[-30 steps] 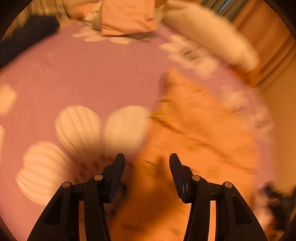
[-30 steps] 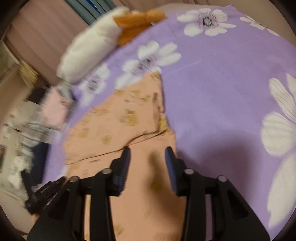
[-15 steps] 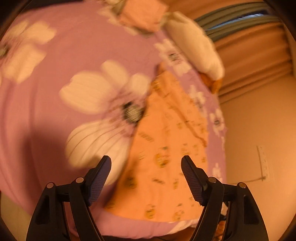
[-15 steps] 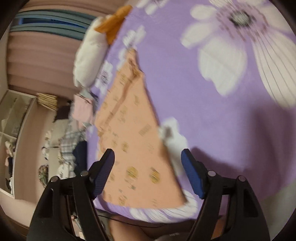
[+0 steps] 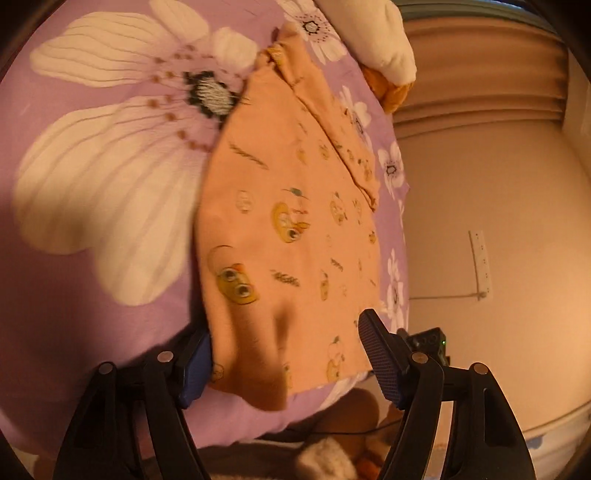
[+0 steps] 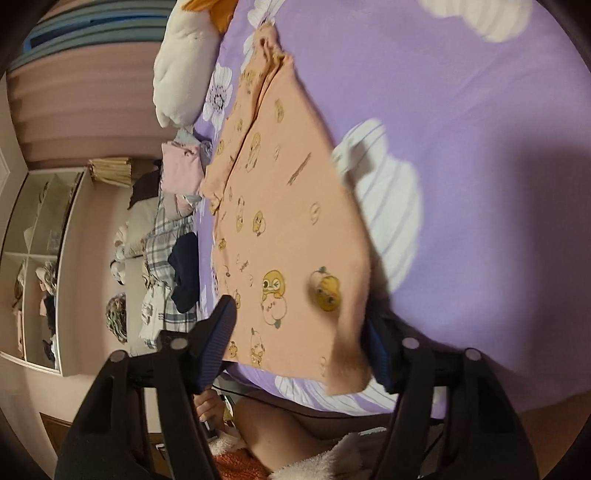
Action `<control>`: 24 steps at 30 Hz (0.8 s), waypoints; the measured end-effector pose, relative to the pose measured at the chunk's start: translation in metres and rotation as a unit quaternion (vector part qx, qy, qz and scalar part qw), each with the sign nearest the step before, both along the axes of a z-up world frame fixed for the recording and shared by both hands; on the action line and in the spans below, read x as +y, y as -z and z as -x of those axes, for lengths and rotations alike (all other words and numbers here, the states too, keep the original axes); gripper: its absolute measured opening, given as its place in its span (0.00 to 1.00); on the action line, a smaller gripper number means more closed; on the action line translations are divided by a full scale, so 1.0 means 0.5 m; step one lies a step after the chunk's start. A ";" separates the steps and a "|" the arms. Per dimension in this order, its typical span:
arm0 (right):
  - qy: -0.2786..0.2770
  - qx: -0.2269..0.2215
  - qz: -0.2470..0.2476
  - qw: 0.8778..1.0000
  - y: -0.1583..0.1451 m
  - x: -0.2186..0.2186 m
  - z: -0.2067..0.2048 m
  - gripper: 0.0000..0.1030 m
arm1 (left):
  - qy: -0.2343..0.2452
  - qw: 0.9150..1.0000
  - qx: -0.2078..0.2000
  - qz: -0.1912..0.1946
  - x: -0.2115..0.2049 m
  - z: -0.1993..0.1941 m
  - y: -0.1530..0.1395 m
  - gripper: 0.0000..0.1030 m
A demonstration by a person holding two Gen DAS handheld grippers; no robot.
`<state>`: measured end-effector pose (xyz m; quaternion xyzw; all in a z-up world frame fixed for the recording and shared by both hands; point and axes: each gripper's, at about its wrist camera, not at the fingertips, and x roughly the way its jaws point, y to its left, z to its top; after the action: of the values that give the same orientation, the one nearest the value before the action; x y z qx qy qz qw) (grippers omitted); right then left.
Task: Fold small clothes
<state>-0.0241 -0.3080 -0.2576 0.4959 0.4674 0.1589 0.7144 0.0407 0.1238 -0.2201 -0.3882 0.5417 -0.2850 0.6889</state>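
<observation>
**Bed edge, both grippers at the near hem**

Bedroom, warm dim light. Purple bedsheet [image 5: 122, 332] with big white flowers is the work surface; curtains and a shelving unit behind. I take the orange garment [image 5: 288, 229] as my landmark: one piece, duck print, lying flat and lengthwise, near hem at the bed's edge closest to me, far end reaching toward the white pillow [image 5: 369, 33].

Left gripper [image 5: 284, 354]: jaws spread, straddling the garment's near-left corner. One pad sits just beside the side edge, the other well off to the right; no pinch yet. Right gripper [image 6: 299, 343]: jaws have just been closing, near-right corner between them. The right-hand pad sits close behind the cloth; I cannot tell if it touches. No grip that I can see.

Risks, as I judge them:
- The right corner already curls up; closing now may catch one layer only, or the sheet with it.
- Left pad is outside the edge, so a shallow bite could slip on lifting.
- Uneven lift between hands would skew the fold.

Count: one garment in work, two grippers, one white pillow, one loose heap of other clothes [image 6: 173, 206] beyond the garment's left side.
</observation>
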 end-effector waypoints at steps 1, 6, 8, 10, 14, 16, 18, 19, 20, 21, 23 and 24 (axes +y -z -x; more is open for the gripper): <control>-0.007 -0.001 0.001 1.000 0.000 0.011 -0.004 0.48 | -0.002 1.000 0.004 0.001 -0.007 -0.005 0.001 0.71; -0.028 0.019 0.031 0.999 0.004 0.039 -0.014 0.33 | 0.011 0.999 0.039 -0.008 -0.008 -0.019 0.004 0.70; -0.029 0.027 0.023 0.999 0.004 0.030 -0.007 0.33 | 0.006 0.999 0.052 0.003 0.007 0.003 0.007 0.70; -0.019 0.030 0.019 0.999 0.007 0.020 0.005 0.36 | 0.002 0.999 0.054 0.004 0.017 0.034 0.010 0.70; -0.011 0.018 0.045 0.999 -0.011 0.064 0.002 0.44 | 0.024 0.998 0.007 -0.050 -0.051 0.043 -0.019 0.70; -0.016 0.019 0.038 0.999 -0.011 0.089 -0.007 0.47 | 0.041 0.998 0.011 -0.035 -0.097 0.027 -0.017 0.70; -0.025 0.028 0.024 0.999 -0.009 0.109 -0.014 0.47 | 0.036 0.998 0.036 -0.020 -0.124 0.014 -0.003 0.70; -0.028 0.031 0.017 0.999 -0.009 0.115 -0.013 0.47 | 0.032 0.999 0.041 -0.014 -0.126 0.012 0.001 0.70; -0.025 0.028 0.019 0.999 -0.010 0.116 -0.009 0.47 | 0.028 0.999 0.041 -0.012 -0.129 0.011 0.003 0.70; -0.020 0.024 0.029 0.999 -0.015 0.114 -0.007 0.47 | 0.017 0.999 0.034 -0.021 -0.126 0.008 0.003 0.70; 0.004 0.016 0.058 0.998 -0.020 0.102 -0.005 0.47 | -0.013 0.999 0.015 -0.044 -0.110 0.003 -0.001 0.70; 0.016 0.014 0.062 0.998 -0.020 0.095 -0.005 0.47 | -0.027 0.999 0.015 -0.037 -0.100 -0.001 -0.001 0.70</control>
<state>-0.0218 -0.2603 -0.2474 0.4601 0.4785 0.1108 0.7396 0.0411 0.0741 -0.2194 -0.3814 0.5510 -0.2405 0.7022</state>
